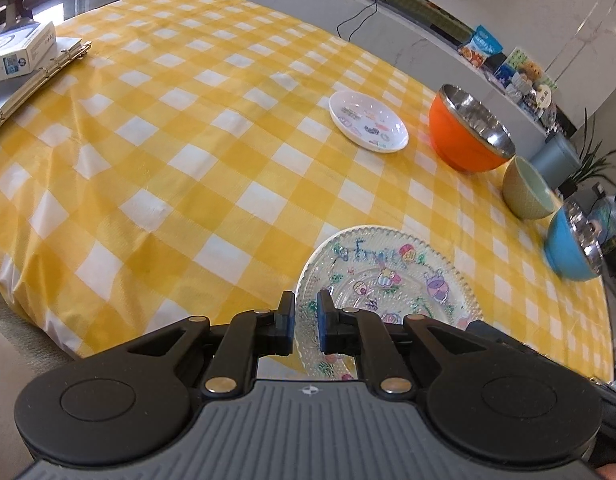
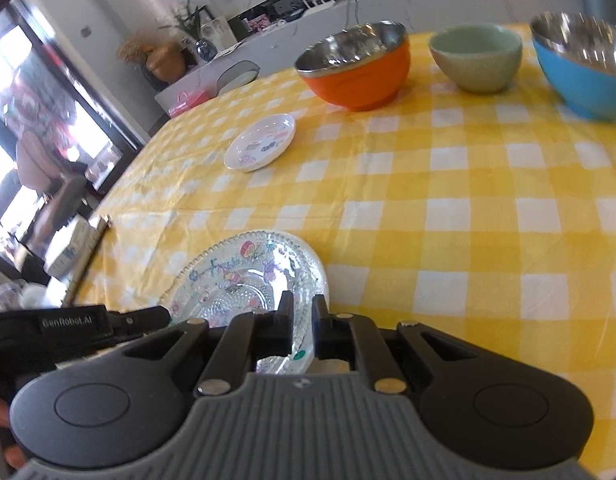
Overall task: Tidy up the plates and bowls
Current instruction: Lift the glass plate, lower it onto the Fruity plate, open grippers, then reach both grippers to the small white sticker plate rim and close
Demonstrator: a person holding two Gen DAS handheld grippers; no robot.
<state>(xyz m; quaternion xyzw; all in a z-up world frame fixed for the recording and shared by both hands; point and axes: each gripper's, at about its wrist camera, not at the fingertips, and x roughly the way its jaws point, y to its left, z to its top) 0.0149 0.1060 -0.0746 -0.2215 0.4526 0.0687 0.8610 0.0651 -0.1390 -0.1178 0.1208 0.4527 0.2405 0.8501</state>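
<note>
A clear glass plate [image 1: 392,276] with cartoon prints lies at the near edge of the yellow checked table [image 1: 188,184]. My left gripper [image 1: 306,312] is shut on its left rim. My right gripper [image 2: 302,312] is shut on the right rim of the same glass plate [image 2: 244,276]. The left gripper [image 2: 144,316] also shows in the right wrist view, at the plate's other side. Farther back lies a small white plate [image 1: 368,120] [image 2: 262,142]. Behind it stand an orange bowl [image 1: 468,132] [image 2: 356,68], a green bowl [image 1: 528,190] [image 2: 476,58] and a blue bowl [image 1: 572,244] [image 2: 584,64].
A ring binder [image 1: 36,80] with a white box [image 1: 20,50] on it lies at the table's far left. Beyond the table runs a white counter [image 1: 408,36] with a router, cables and snack packs. A person's fingers [image 2: 12,456] show at the lower left.
</note>
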